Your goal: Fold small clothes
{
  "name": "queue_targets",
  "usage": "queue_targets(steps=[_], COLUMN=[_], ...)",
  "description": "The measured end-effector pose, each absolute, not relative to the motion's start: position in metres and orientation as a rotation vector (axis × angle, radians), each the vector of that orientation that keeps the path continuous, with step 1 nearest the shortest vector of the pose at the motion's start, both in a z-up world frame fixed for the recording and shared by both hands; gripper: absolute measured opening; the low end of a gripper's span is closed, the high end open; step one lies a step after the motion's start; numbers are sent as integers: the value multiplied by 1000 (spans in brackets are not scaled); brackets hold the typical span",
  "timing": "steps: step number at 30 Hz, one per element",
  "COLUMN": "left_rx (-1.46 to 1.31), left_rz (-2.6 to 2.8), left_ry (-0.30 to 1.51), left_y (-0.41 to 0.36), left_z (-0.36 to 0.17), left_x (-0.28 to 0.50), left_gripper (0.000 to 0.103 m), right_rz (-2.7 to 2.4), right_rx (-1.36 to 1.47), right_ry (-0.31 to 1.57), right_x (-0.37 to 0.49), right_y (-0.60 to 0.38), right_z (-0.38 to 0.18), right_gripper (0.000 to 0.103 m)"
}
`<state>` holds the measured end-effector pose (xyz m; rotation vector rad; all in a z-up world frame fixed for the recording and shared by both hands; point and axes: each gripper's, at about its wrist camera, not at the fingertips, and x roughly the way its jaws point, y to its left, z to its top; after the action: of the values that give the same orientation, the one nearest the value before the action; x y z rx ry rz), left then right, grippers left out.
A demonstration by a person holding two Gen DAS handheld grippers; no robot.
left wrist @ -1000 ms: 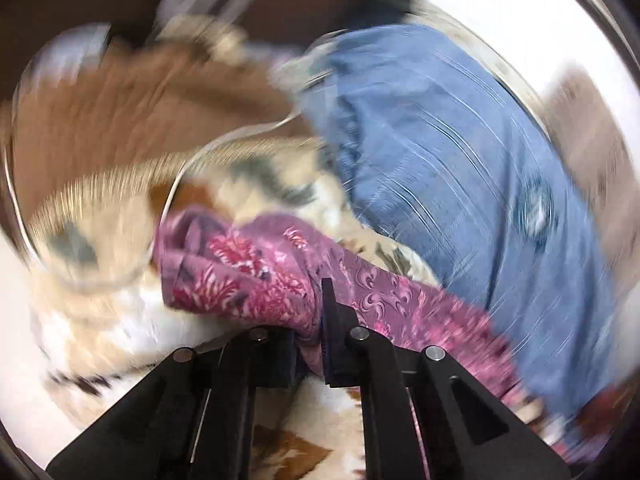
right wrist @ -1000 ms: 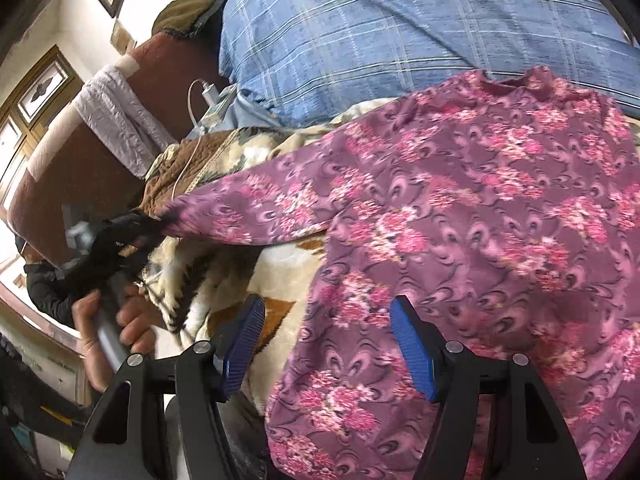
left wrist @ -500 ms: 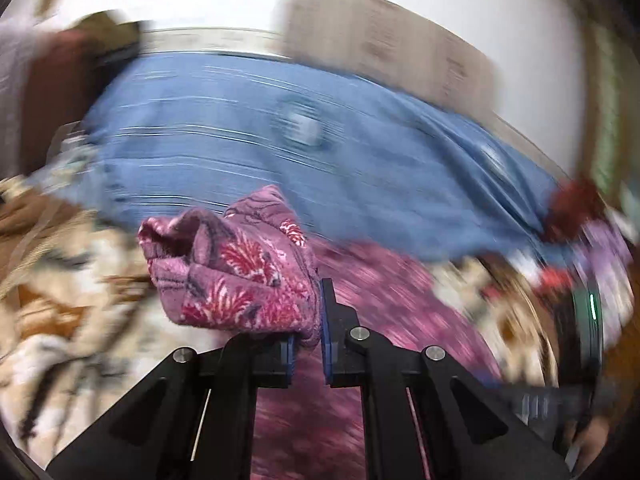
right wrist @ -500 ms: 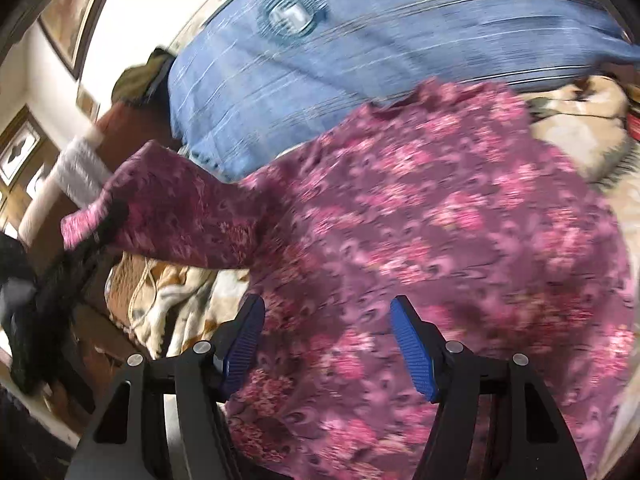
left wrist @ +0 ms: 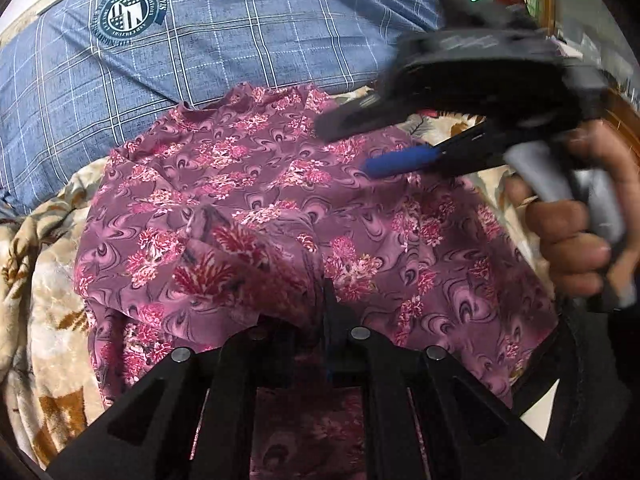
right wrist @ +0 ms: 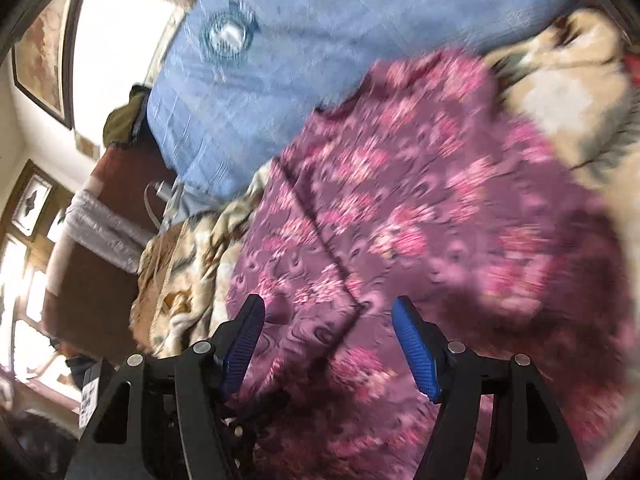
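Note:
A small purple floral top (left wrist: 288, 184) lies spread on a beige patterned blanket (left wrist: 44, 264). My left gripper (left wrist: 316, 304) is shut on the top's sleeve (left wrist: 240, 256) and holds it folded over the body of the top. My right gripper (right wrist: 326, 340) is open and empty, its blue pads (right wrist: 412, 340) hovering just above the top (right wrist: 420, 208). The right gripper also shows in the left wrist view (left wrist: 372, 148), held by a hand at the upper right above the top's far side.
A large blue checked pillow (left wrist: 160, 48) lies behind the top and also shows in the right wrist view (right wrist: 320, 40). A brown upholstered seat (right wrist: 92, 280) stands to the left of the bed. Framed pictures hang on the wall (right wrist: 44, 40).
My left gripper has carried the sleeve from the left side across onto the top's body. My right gripper has shifted over the top, staying open.

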<state>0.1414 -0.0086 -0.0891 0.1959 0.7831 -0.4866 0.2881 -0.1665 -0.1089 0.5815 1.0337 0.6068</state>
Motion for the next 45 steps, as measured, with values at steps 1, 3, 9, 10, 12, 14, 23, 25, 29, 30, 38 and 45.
queue_targets(steps=[1, 3, 9, 10, 12, 14, 23, 25, 29, 30, 38, 45], left_rx=[200, 232, 295, 281, 241, 197, 451, 362, 165, 125, -335, -313], left_rz=[-484, -481, -490, -499, -534, -608, -734, -791, -819, -813, -560, -463], left_ry=[779, 765, 733, 714, 655, 583, 691, 676, 605, 615, 743, 803], left_y=[-8, -12, -22, -21, -17, -21, -82, -69, -32, -23, 60, 60], left_z=[-92, -95, -100, -96, -85, -71, -109, -95, -64, -60, -75, -95], left_x=[144, 142, 137, 134, 127, 115, 95, 94, 99, 105, 176, 186], left_gripper=[8, 8, 8, 8, 8, 8, 26, 44, 67, 68, 68, 68], right_rz=[620, 635, 597, 597, 635, 628, 404, 405, 395, 407, 475, 337], right_rx=[591, 593, 472, 487, 506, 513, 475, 521, 592, 601, 371, 167], right_ry=[1073, 1146, 1248, 1223, 1114, 1024, 1060, 1032, 904, 899, 1021, 1004], right_x=[295, 306, 311, 307, 293, 273, 264, 260, 230, 225, 202, 181], right_y=[-160, -145, -118, -123, -140, -159, -216, -224, -245, -247, -172, -163], right_z=[-116, -132, -141, -133, -103, -77, -135, -131, -96, -91, -104, -104], right_gripper=[69, 68, 6, 7, 7, 7, 13, 20, 62, 62, 63, 21])
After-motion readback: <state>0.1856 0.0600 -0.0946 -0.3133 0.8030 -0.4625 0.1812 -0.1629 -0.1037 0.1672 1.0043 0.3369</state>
